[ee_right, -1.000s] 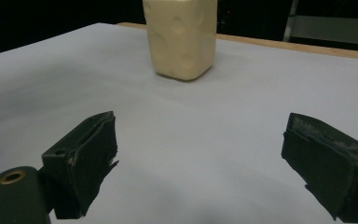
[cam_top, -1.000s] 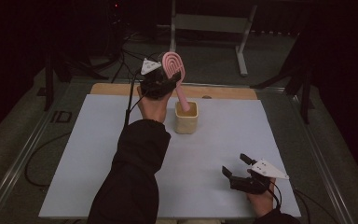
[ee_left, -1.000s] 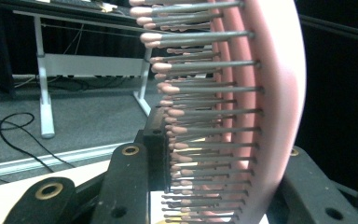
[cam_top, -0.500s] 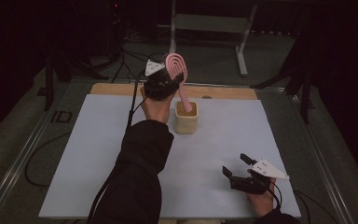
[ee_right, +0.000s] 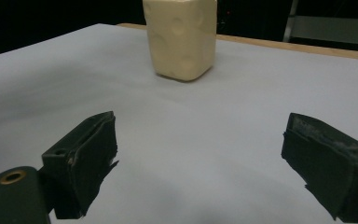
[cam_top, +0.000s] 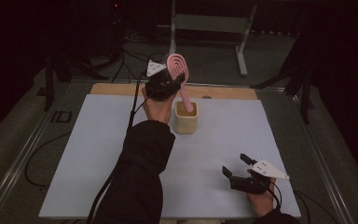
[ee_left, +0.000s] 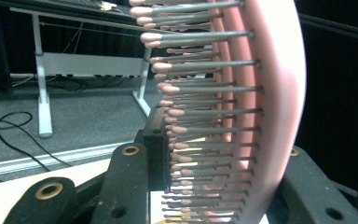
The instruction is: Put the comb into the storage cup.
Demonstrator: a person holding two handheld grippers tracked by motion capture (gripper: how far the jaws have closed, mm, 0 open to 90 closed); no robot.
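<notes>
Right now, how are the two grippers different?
The left gripper is shut on the pink hairbrush; the right gripper is open and holds nothing. The left one is raised above the cream cup at the far side; the right one sits low over the white table, near the front edge. Both have black fingers.

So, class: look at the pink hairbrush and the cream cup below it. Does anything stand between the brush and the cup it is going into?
Nothing visible does. The left tool is shut on the pink bristled hairbrush by its head, and the handle tip already sits inside the cream square cup. The white mat around the cup looks bare.
</notes>
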